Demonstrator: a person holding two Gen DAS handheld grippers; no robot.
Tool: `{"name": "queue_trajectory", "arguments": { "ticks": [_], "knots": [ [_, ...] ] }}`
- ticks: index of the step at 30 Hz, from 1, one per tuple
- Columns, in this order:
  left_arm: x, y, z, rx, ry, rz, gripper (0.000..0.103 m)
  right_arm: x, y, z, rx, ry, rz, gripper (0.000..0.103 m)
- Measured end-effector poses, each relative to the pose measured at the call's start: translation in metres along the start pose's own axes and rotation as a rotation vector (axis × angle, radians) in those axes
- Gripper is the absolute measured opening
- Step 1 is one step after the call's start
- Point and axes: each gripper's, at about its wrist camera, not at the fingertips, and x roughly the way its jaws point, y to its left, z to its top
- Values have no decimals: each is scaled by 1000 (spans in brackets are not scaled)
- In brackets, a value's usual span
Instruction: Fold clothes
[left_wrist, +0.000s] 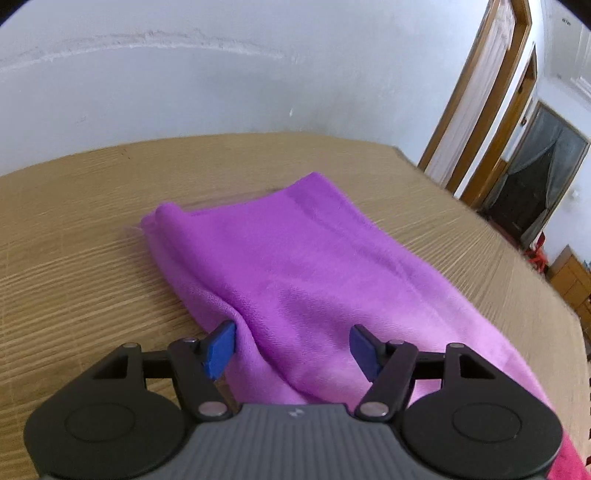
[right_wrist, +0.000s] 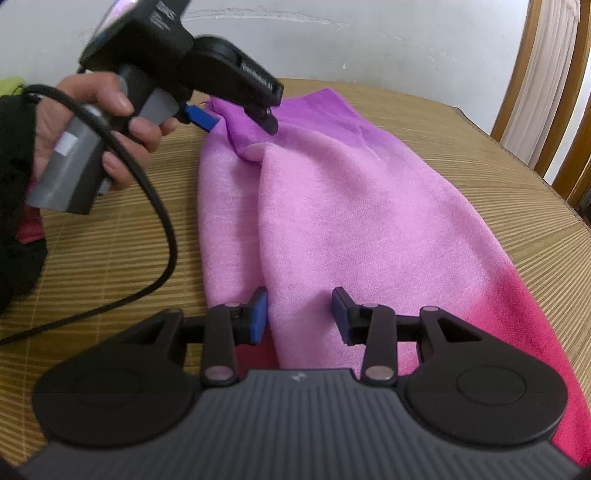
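Both grippers sit wide apart over the pink cloth, holding nothing

Left gripper, upper left, straddles a raised corner; right gripper, bottom middle, straddles a fold, probably ready to pinch and fold on the mat

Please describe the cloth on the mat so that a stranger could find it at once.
Look at the straw-coloured woven mat below the white wall. A long soft cloth lies on it between both grippers. Nothing else there fades from purple through pink to deep red.
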Motion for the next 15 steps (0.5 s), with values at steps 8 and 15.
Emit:
{"name": "queue_trajectory", "arguments": {
  "ticks": [8,15],
  "knots": [
    [-20,-13,-16,-24,18,-104,70,2,-2,1,0,-2,1,40],
    [11,7,-17,-146,60,-68,69,2,-2,0,-5,-1,-1,40]
  ]
}}
